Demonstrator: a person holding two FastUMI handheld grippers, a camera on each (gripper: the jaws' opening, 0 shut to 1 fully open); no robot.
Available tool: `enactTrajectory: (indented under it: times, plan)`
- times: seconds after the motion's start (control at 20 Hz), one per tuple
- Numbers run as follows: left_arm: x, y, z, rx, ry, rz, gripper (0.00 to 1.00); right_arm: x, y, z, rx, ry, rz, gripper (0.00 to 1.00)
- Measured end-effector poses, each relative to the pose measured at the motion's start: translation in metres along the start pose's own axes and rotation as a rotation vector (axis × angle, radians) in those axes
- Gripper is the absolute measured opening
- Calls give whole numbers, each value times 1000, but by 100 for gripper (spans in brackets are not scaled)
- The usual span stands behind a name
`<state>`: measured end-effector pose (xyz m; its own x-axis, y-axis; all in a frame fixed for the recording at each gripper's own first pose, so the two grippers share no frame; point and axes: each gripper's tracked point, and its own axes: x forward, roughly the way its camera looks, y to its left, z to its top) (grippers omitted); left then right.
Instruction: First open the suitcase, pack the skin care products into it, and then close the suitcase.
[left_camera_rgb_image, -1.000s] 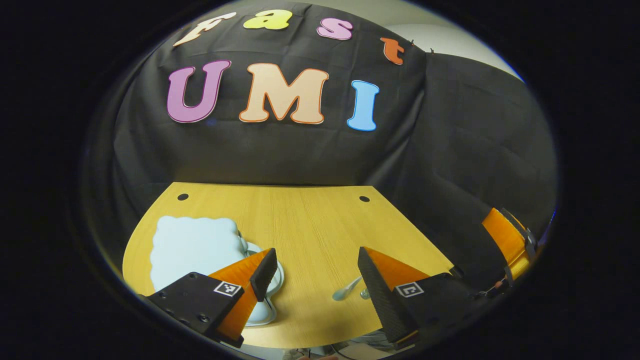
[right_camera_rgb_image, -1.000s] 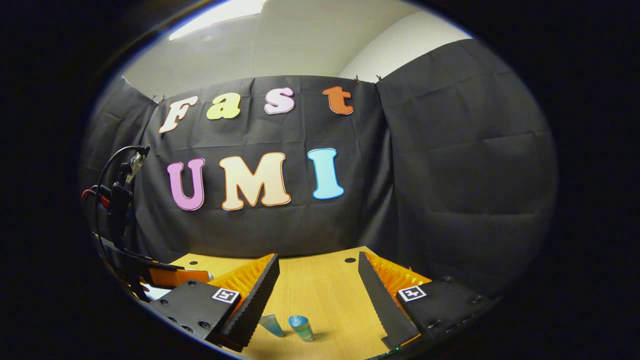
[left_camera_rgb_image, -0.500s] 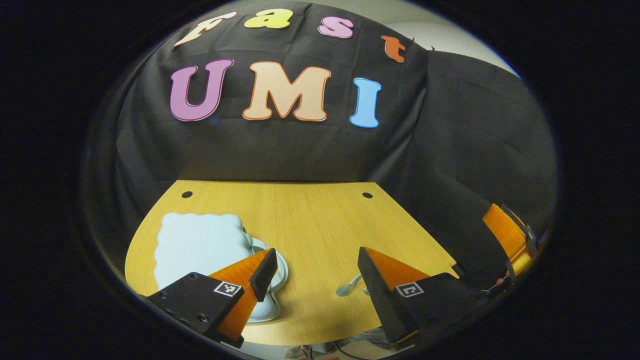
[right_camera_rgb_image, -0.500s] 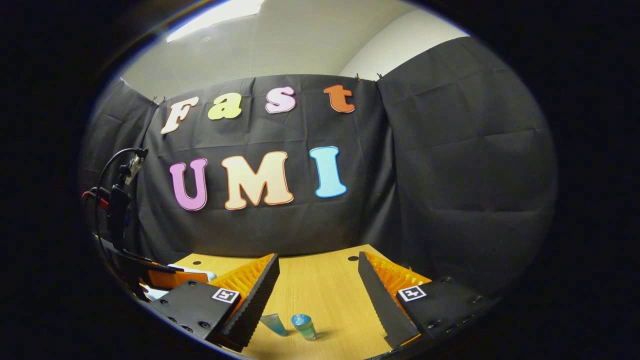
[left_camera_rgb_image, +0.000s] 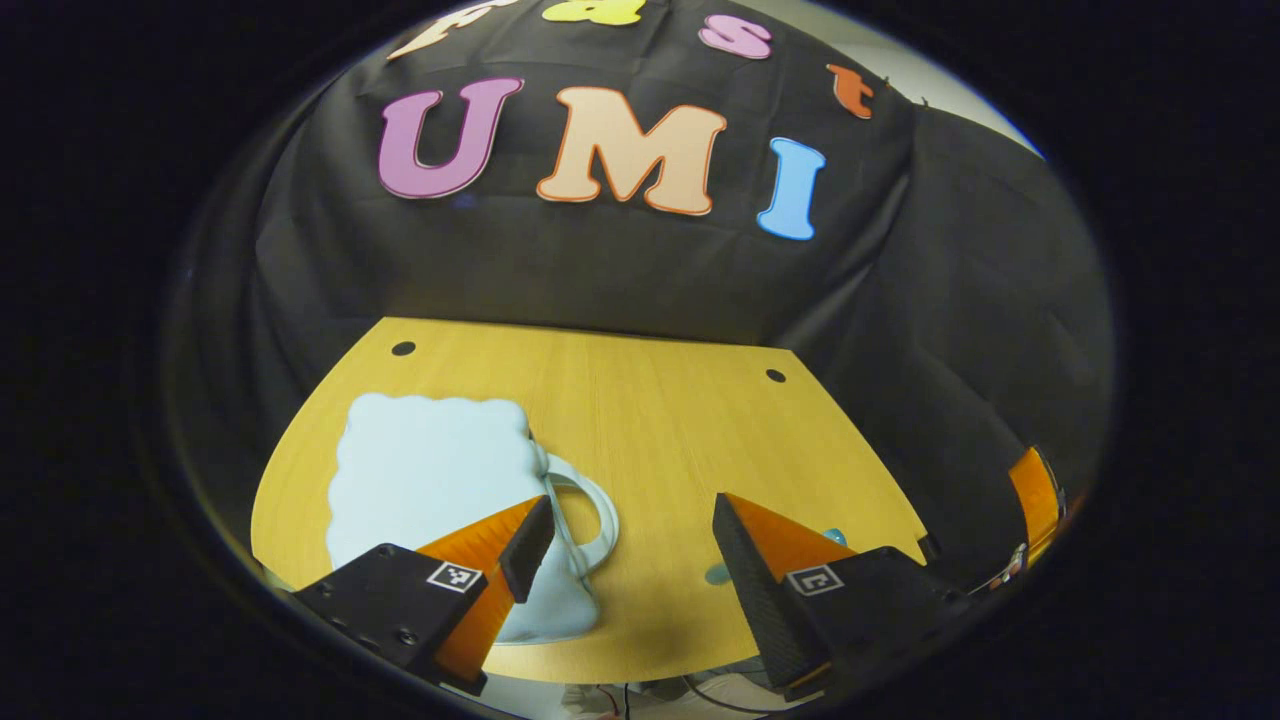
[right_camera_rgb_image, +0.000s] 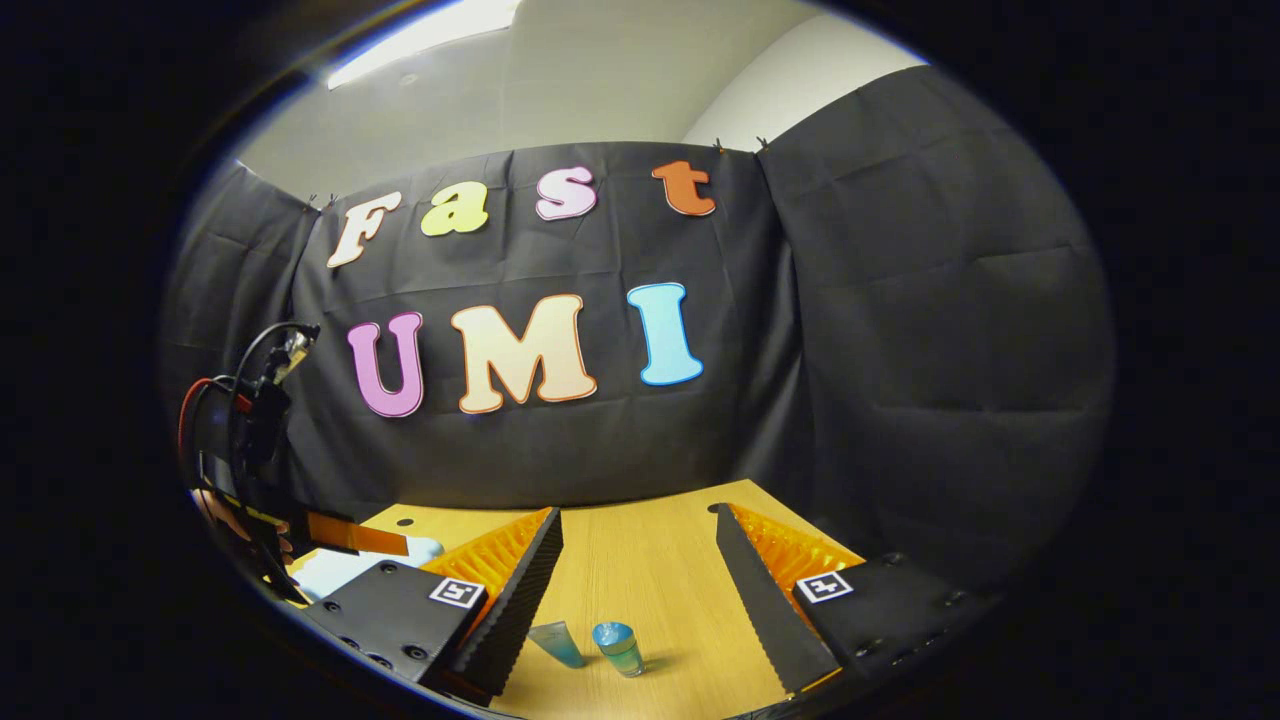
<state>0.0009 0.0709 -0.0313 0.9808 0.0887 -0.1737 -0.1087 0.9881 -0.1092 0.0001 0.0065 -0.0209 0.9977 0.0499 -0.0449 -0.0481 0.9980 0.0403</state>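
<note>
1. A black cloth wall (right_camera_rgb_image: 900, 330) closes the booth on the far and right sides; in front of it stands a yellow wood-grain table (left_camera_rgb_image: 650, 420) with two small dark holes near its far edge.
2. In the left gripper view, a pale blue suitcase with a wavy edge (left_camera_rgb_image: 430, 480) lies flat and shut on the left part of the table, with a looped handle (left_camera_rgb_image: 590, 510) on its right side, towards the middle of the table.
3. The left gripper (left_camera_rgb_image: 625, 530) hovers over the near edge of the table with its fingers spread wide and nothing between them. The left finger (left_camera_rgb_image: 525, 535) stands in front of the suitcase's near right corner, beside the handle; whether it touches the suitcase cannot be told. The right finger (left_camera_rgb_image: 745, 560) is over bare table.
4. In the right gripper view, two skin care products are on the table: a small teal tube (right_camera_rgb_image: 557, 643) lying tilted and a little blue-capped bottle (right_camera_rgb_image: 618, 648) standing upright just to its right, near each other.
5. The right gripper (right_camera_rgb_image: 640, 560) is held above the table, its fingers wide apart and empty. Both products show in the gap between them, low in the view, closer to the left finger (right_camera_rgb_image: 520, 600) than to the right one (right_camera_rgb_image: 765, 610); neither finger touches them.
6. In that same view the left gripper, with its cables, shows far off at the left edge, with a bit of the pale blue suitcase beneath it.
</note>
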Motion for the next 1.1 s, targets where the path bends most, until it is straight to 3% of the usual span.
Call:
enactTrajectory:
  times: [0.45,0.85,0.9,1.0,1.1]
  plan:
    - [66,17,-26,-151,287,3,81,10,-6,-17,34,42,1,98]
    - [120,20,-61,-214,550,93,69,16,-18,-24,58,64,-32,98]
    - [125,23,-65,-217,573,111,74,17,-20,-26,57,67,-36,98]
    - [135,26,-71,-221,610,131,57,18,-24,-29,56,72,-46,98]
    - [146,29,-77,-218,645,149,53,20,-26,-30,59,76,-54,98]
